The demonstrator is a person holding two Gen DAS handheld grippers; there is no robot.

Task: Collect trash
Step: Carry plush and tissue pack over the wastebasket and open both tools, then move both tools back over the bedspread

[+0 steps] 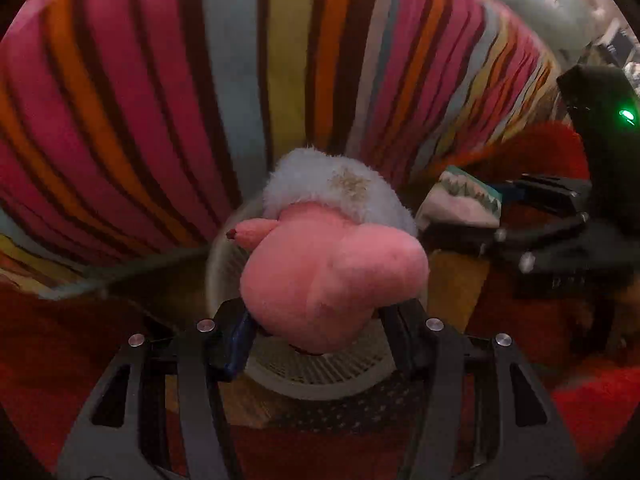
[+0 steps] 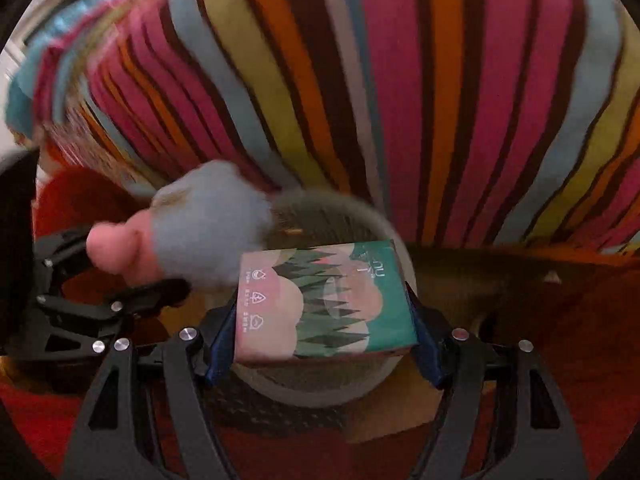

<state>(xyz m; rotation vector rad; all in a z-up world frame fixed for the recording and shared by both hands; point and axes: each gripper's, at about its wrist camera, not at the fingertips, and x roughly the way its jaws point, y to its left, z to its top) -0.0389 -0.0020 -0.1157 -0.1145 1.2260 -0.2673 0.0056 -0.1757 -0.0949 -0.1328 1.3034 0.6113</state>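
Below both grippers stands a pale slatted bin (image 1: 320, 376), round, its rim blurred; in both views the held things hide most of its inside, so I cannot tell what lies in it.

The left gripper (image 1: 316, 320) has its fingers (image 1: 236, 340) part-way open and pressed on a plush toy (image 1: 332, 276): a soft pink body with a small pink limb sticking out at nine o'clock, and a pale blue fuzzy part at twelve o'clock with a dingy tan patch on it. The toy hangs right over the bin's mouth.

At three o'clock from the toy, the right gripper (image 2: 320, 336) has its fingers (image 2: 220, 344) set wider, clamped on the two sides of a tissue pack (image 2: 324, 300). The pack is a flat box shape, green and pink, printed with dark pine trees and rounded hills, with small white icons down its left edge. It too sits above the bin, tilted a little.

The two loads are just beside each other. Behind the bin, from nine through three o'clock, a striped cloth (image 2: 400, 100) in pink, orange, yellow, blue and brown rises close. A red rug (image 1: 592, 408) lies around the bin's base.
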